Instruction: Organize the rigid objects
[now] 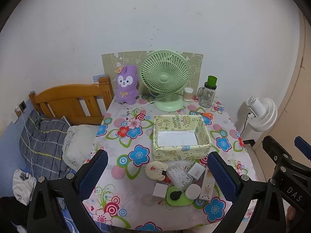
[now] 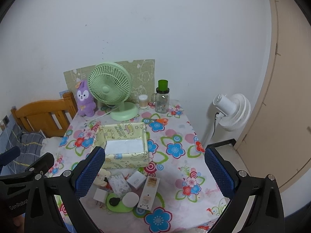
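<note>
Small items before yellow box

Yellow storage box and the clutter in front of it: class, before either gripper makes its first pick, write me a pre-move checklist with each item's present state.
1. Yellow box open and empty of objects: ok.
2. Left gripper open, holding nothing: ok.
3. Right gripper open, holding nothing: ok.
4. Small items apart enough for a clean pinch: not ok; the white charger, clear case and round white puck lie crowded together.
5. Scissors reachable behind the box: cannot tell.
</note>
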The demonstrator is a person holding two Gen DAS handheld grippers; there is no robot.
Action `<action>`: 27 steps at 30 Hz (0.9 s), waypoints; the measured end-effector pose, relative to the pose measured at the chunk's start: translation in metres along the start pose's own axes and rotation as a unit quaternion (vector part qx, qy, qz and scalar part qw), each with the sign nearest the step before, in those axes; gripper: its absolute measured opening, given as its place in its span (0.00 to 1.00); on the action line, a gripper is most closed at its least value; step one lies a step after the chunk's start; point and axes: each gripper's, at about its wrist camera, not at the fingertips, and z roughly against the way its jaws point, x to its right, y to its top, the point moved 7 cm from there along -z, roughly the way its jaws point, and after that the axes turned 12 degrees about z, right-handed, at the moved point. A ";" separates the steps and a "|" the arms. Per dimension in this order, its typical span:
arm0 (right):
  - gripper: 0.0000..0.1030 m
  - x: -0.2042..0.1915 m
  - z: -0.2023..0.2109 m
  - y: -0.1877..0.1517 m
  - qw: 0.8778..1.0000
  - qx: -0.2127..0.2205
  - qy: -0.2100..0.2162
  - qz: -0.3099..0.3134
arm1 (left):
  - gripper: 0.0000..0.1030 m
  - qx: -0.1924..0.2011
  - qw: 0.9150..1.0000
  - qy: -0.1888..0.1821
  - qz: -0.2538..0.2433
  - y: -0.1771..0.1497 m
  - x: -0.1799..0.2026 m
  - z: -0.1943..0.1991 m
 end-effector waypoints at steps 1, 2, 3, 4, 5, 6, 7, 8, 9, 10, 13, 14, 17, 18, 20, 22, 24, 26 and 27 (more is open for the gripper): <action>1.00 0.000 0.000 0.001 1.000 -0.001 0.001 0.000 | 1.00 0.000 1.000 0.001 0.001 0.002 0.000 -0.001; 1.00 -0.001 0.000 -0.002 1.000 0.000 0.001 0.001 | 1.00 -0.001 1.000 0.003 0.002 0.003 0.000 -0.001; 1.00 0.000 -0.001 0.000 1.000 -0.003 0.003 0.002 | 1.00 -0.003 1.000 0.004 0.004 0.005 0.000 -0.001; 1.00 0.000 0.000 0.000 1.000 -0.004 0.004 0.002 | 1.00 -0.004 1.000 0.005 0.006 0.007 0.000 -0.001; 1.00 0.001 -0.001 0.001 1.000 -0.005 0.005 0.001 | 1.00 -0.005 1.000 0.005 0.007 0.009 0.001 -0.001; 1.00 0.001 -0.001 0.003 1.000 -0.006 0.006 0.000 | 1.00 -0.005 1.000 0.006 0.006 0.010 0.002 -0.001; 1.00 0.001 -0.001 0.003 1.000 -0.006 0.006 0.000 | 1.00 -0.005 1.000 0.007 0.005 0.011 0.002 -0.001; 1.00 0.001 0.000 0.002 1.000 -0.004 0.004 0.001 | 1.00 -0.004 1.000 0.007 0.004 0.012 0.003 0.000; 1.00 0.001 -0.001 0.004 1.000 -0.004 0.001 0.001 | 1.00 -0.005 1.000 0.007 0.002 0.013 0.005 0.000; 1.00 0.002 -0.001 0.006 1.000 -0.004 -0.002 0.002 | 1.00 -0.006 1.000 0.007 0.001 0.014 0.006 0.000; 1.00 0.003 -0.003 0.011 1.000 -0.005 0.000 -0.002 | 1.00 -0.005 1.000 0.007 -0.001 0.019 0.008 0.000; 1.00 0.003 -0.003 0.011 1.000 -0.006 0.001 -0.004 | 1.00 -0.005 1.000 0.008 -0.001 0.021 0.009 0.000; 1.00 0.004 -0.004 0.013 1.000 -0.008 0.002 -0.005 | 1.00 -0.008 1.000 0.009 -0.003 0.022 0.009 0.000; 1.00 0.004 -0.004 0.013 1.000 -0.008 0.003 -0.006 | 1.00 -0.009 1.000 0.009 -0.004 0.022 0.009 0.000; 1.00 0.004 -0.005 0.014 1.000 -0.012 0.004 -0.008 | 1.00 -0.010 1.000 0.010 -0.005 0.024 0.011 0.000; 1.00 0.006 -0.006 0.016 1.000 -0.013 0.005 -0.011 | 1.00 -0.007 1.000 0.010 -0.005 0.026 0.011 0.000; 1.00 0.007 -0.005 0.017 1.000 -0.011 0.006 -0.011 | 1.00 -0.005 1.000 0.008 -0.005 0.030 0.012 0.000; 1.00 0.008 -0.007 0.021 1.000 -0.010 0.005 -0.011 | 1.00 -0.003 1.000 0.006 -0.004 0.032 0.013 0.000; 1.00 0.008 -0.007 0.022 1.000 -0.010 0.005 -0.011 | 1.00 -0.003 1.000 0.006 -0.005 0.033 0.013 0.000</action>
